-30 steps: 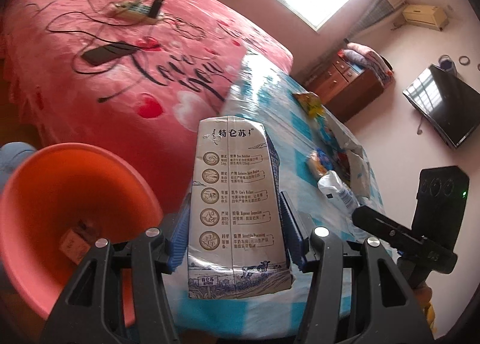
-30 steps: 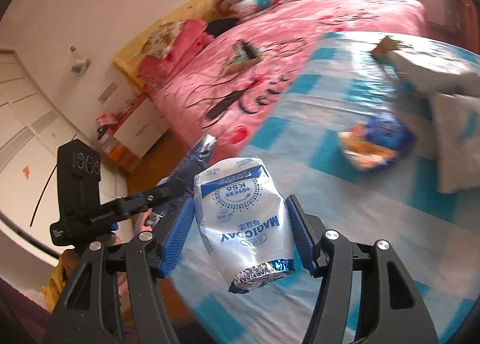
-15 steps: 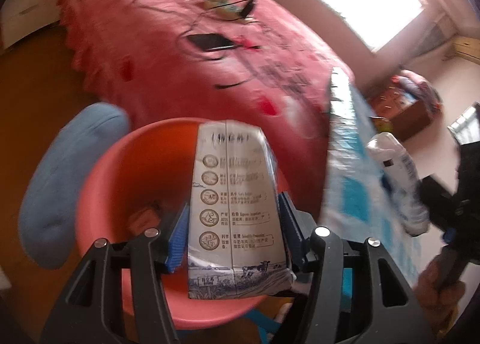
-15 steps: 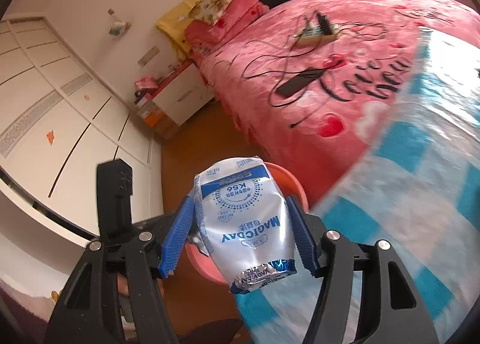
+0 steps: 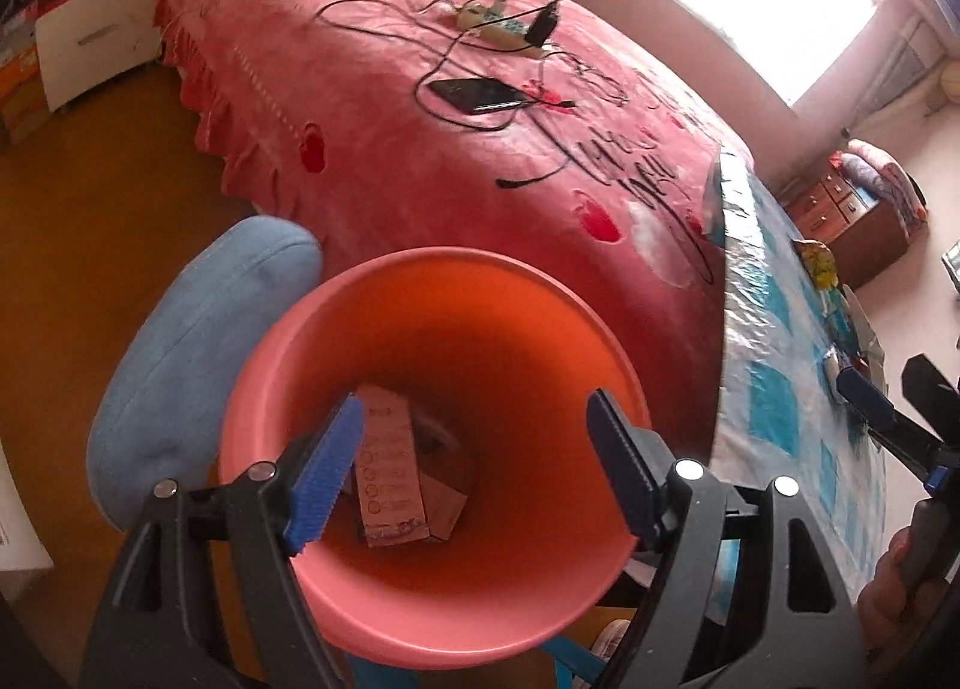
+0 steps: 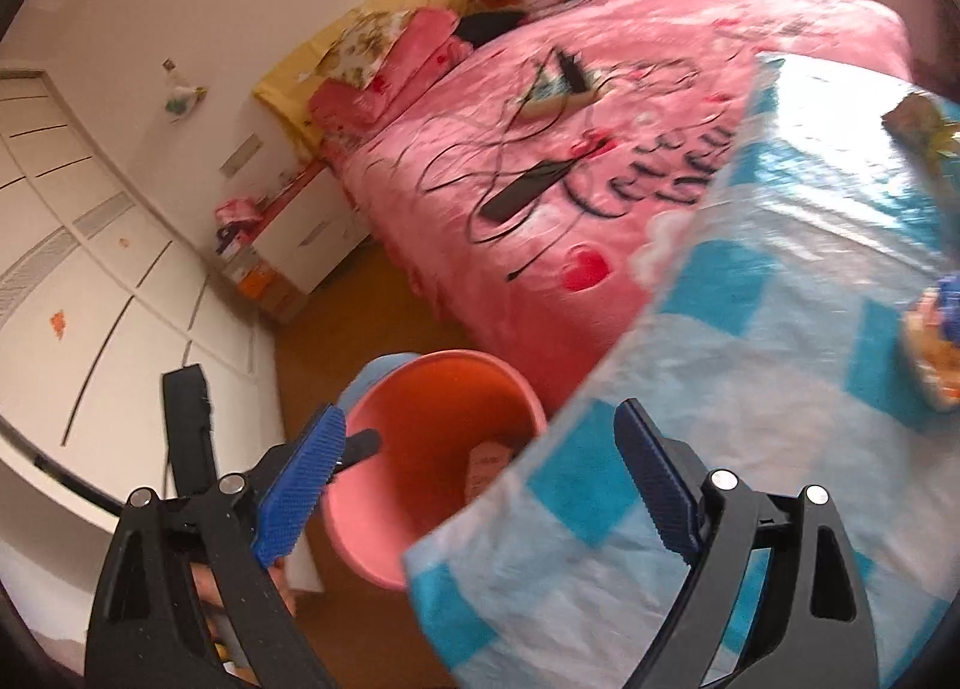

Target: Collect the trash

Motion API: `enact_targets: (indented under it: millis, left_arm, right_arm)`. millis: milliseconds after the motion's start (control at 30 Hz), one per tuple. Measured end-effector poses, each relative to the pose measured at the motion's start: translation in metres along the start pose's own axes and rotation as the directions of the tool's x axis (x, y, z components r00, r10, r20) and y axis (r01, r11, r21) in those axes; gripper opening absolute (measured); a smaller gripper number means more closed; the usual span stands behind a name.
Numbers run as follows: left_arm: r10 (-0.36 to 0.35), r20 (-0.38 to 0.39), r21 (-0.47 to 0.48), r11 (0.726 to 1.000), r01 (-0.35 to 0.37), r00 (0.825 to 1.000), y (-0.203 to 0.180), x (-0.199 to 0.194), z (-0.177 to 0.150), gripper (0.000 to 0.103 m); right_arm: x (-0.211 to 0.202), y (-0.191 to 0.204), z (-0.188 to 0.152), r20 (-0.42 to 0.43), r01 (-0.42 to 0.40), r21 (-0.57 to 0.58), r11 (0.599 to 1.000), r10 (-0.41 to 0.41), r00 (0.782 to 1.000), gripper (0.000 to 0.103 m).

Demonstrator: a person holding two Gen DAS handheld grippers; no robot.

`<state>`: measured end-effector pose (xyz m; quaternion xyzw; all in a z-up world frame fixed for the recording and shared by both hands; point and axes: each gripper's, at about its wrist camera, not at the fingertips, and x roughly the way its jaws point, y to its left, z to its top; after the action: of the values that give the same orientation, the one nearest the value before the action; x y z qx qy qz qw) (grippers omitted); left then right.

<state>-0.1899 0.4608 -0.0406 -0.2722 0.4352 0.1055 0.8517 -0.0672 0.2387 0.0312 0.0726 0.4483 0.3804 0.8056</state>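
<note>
The left gripper [image 5: 474, 470] hangs over the orange bin [image 5: 372, 599] with its jaws spread wide and nothing between them. At the bin's bottom lies a milk carton [image 5: 390, 485] among other cardboard scraps. The right gripper [image 6: 477, 485] is likewise spread and empty above the checked table [image 6: 750, 419]. Farther along the table lies a snack wrapper [image 6: 936, 347]. Beyond stands the pink bed [image 5: 420, 107].

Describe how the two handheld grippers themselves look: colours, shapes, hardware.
Both match. The left gripper and right gripper have black angular frames with triangular cut-outs and round silver bolts. Their fingers carry blue ribbed pads. A bare hand grips the right one's black handle.
</note>
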Motion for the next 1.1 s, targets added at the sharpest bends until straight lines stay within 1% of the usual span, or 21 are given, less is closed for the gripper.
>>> enact_targets:
  millis: [100,267,567,733,1100]
  left_arm:
    - [-0.018,0.0,0.025,1.0,0.018,1.0,-0.013,-0.001,0.0,0.077]
    - [-0.05,-0.012,0.058,0.997,0.051,0.999,-0.037,0.0,0.001,0.078]
    - [-0.069,-0.005,0.131,0.989,0.069,0.998,-0.076,-0.008,0.0,0.081]
    - [-0.076,-0.017,0.158,0.984,0.077,0.997,-0.094,-0.01,-0.004,0.082]
    - [-0.077,-0.03,0.237,0.968,0.081,0.997,-0.134,-0.013,-0.012,0.082]
  right_arm:
    - [-0.014,-0.011,-0.007,0.028,0.038,-0.002,0.999,-0.038,0.999,0.093]
    - [-0.031,-0.025,-0.021,0.058,0.079,-0.002,0.997,-0.079,0.995,0.094]
    - [-0.061,-0.036,-0.039,0.121,0.144,-0.015,0.989,-0.141,0.983,0.094]
    - [-0.073,-0.045,-0.045,0.145,0.16,-0.003,0.987,-0.158,0.977,0.094]
    - [-0.099,-0.079,-0.055,0.193,0.154,0.077,0.985,-0.167,0.967,0.094]
